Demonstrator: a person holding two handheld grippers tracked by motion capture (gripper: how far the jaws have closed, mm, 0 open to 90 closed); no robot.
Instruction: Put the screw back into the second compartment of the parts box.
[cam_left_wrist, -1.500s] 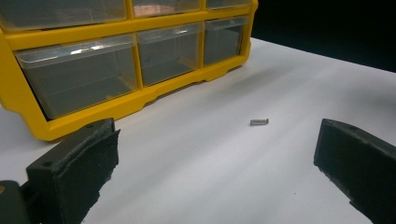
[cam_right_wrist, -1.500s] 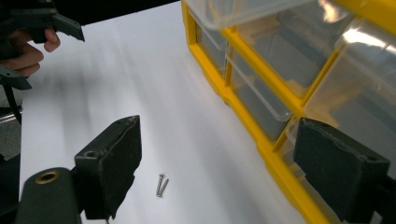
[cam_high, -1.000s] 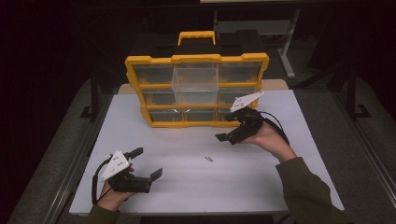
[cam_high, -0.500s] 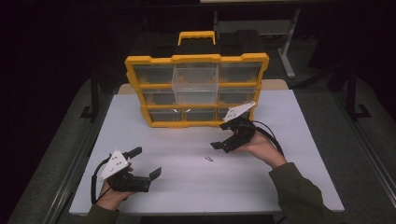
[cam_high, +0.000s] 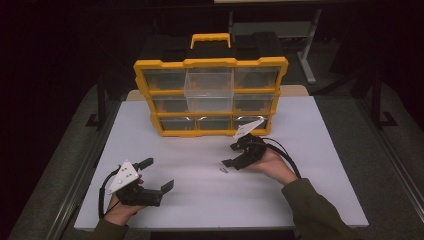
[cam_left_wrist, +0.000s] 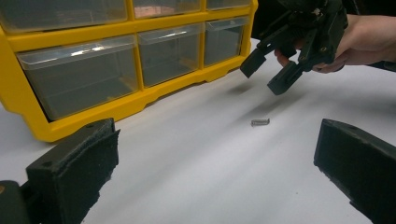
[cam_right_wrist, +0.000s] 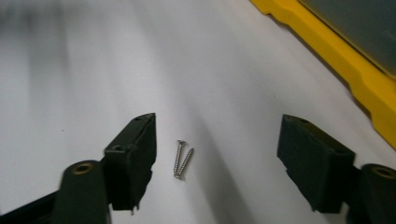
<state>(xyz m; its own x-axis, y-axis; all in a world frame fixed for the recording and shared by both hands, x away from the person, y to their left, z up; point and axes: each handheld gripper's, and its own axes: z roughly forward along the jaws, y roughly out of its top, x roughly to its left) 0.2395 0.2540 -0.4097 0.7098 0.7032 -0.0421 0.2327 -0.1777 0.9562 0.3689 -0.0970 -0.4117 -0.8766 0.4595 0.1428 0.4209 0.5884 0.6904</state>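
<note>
Just in front of the yellow organiser (cam_high: 210, 95), on the bare white table (cam_high: 310, 130), lie two small screws (cam_right_wrist: 182, 158) side by side and touching or nearly so (from the high view they read as a single speck, (cam_high: 223, 170)). They sit apart from the organiser's bottom row of clear drawers, in open space, which leaves room for a gripper to come down over them from above. The right gripper (cam_high: 234, 156) is placed for exactly that: it hangs nose-down between the organiser and the screws' spot, and in the right gripper view its two black jaws straddle the screws, one on each side, with the screws lying nearer the left-hand jaw. Those jaws have just been closing, yet they are released for now, pads clear of the metal, so nothing is grasped. The left gripper (cam_high: 157, 175) rests farther from the organiser, toward the near table edge, its jaws spread wide and empty; held low and level there, it keeps out of the working path while its camera looks across at the screws (cam_left_wrist: 260, 122) and the right gripper (cam_left_wrist: 271, 74) above them.
</note>
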